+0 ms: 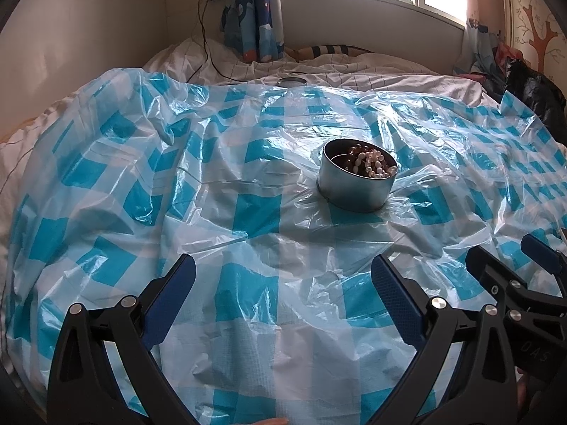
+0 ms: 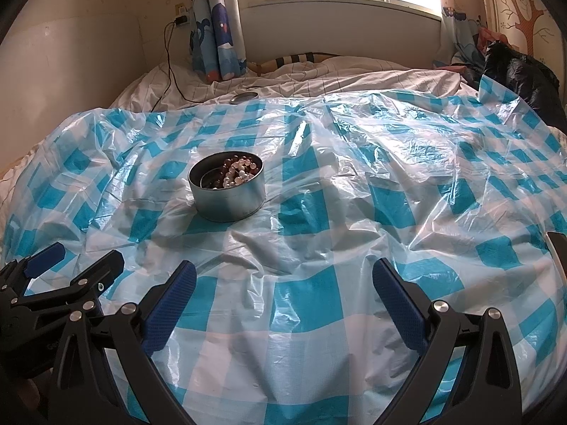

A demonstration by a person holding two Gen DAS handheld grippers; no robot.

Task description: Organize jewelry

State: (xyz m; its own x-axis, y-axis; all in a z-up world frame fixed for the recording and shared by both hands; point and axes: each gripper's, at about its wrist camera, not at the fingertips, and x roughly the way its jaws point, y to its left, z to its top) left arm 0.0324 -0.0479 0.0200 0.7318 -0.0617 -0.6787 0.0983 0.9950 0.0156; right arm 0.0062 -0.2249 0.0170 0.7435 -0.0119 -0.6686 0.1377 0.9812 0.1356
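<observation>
Left gripper (image 1: 283, 283) & right gripper (image 2: 283, 283) are both hovering low over the checked plastic sheet (image 1: 248, 318), jaws standing wide apart, nothing between them. They're sitting side by side, each showing at the edge of the other's view. The tin (image 1: 356, 186) is resting on the sheet ahead, betw. the two, well apart from both. It's holding beads (image 1: 372, 163): brown ones w/ pale pearly ones on top. A lid (image 1: 291, 81) is lying at the sheet's far edge.
</observation>
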